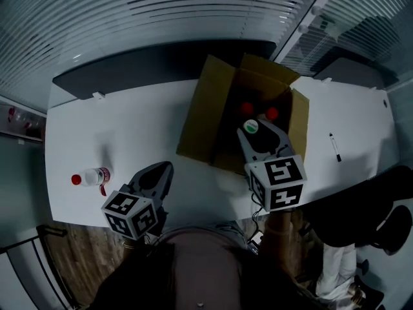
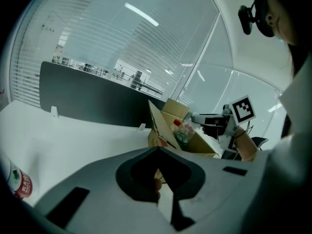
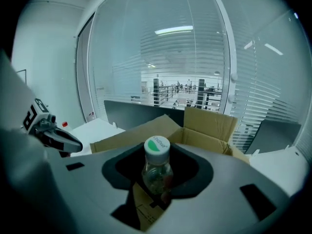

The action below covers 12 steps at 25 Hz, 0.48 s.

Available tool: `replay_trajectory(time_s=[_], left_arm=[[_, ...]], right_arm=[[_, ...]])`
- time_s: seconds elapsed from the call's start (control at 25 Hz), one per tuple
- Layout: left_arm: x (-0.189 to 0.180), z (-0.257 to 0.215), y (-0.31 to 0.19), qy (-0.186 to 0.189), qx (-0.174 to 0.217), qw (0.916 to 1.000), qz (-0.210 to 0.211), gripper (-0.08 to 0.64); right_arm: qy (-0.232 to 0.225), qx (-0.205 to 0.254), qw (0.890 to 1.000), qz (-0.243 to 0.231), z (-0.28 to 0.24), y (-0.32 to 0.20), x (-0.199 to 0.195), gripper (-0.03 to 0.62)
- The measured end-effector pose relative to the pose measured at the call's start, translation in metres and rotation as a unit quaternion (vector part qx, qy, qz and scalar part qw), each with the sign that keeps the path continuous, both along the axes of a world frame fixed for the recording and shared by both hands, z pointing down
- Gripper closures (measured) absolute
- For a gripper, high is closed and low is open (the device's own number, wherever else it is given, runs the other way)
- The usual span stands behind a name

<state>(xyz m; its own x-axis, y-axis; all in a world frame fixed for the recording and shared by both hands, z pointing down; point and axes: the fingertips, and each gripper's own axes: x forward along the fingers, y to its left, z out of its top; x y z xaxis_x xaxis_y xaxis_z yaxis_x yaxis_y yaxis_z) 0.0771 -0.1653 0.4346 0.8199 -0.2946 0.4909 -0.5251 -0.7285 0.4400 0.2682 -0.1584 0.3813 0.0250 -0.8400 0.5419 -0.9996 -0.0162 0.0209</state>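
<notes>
**Right hand-held gripper** (image 1: 257, 136): it is seen right of centre in the head view. Its jaws are pinched on a small clear plastic bottle with a white-and-green cap (image 3: 157, 168), which is held upright between them. In the head view the bottle is placed over the near side of an open brown cardboard box (image 1: 205, 108). Whether the bottle is touching the box cannot be told.

**Left hand-held gripper** (image 1: 159, 173): it is seen at lower left of centre in the head view, over the near edge of the white tabletop (image 1: 142, 128). Its jaws are pressed together and nothing is gripped between them. It is kept well apart from the box.

**Other items:**
- Two red bottle caps (image 1: 247, 108) are noted inside the box, just beyond the held bottle.
- A clear plastic bottle with a red cap and red-and-white label (image 1: 92, 176) is found lying on its side on the tabletop at the left of the head view, near the left hand-held gripper.
- A black marker pen (image 1: 335, 147) is found on the tabletop at the right, apart from the box.
- A dark grey partition panel (image 1: 155, 66) is set along the far edge of the tabletop.
</notes>
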Motion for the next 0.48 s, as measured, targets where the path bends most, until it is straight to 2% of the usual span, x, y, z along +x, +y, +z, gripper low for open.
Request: replay_trajectory(time_s=[0.48], left_arm=[[-0.004,-0.016,0.024,0.016,0.022,0.9996,0.0,0.554]], right_arm=[[0.031,0.072,0.997,-0.004,-0.063,0.024,-0.003,0.43]])
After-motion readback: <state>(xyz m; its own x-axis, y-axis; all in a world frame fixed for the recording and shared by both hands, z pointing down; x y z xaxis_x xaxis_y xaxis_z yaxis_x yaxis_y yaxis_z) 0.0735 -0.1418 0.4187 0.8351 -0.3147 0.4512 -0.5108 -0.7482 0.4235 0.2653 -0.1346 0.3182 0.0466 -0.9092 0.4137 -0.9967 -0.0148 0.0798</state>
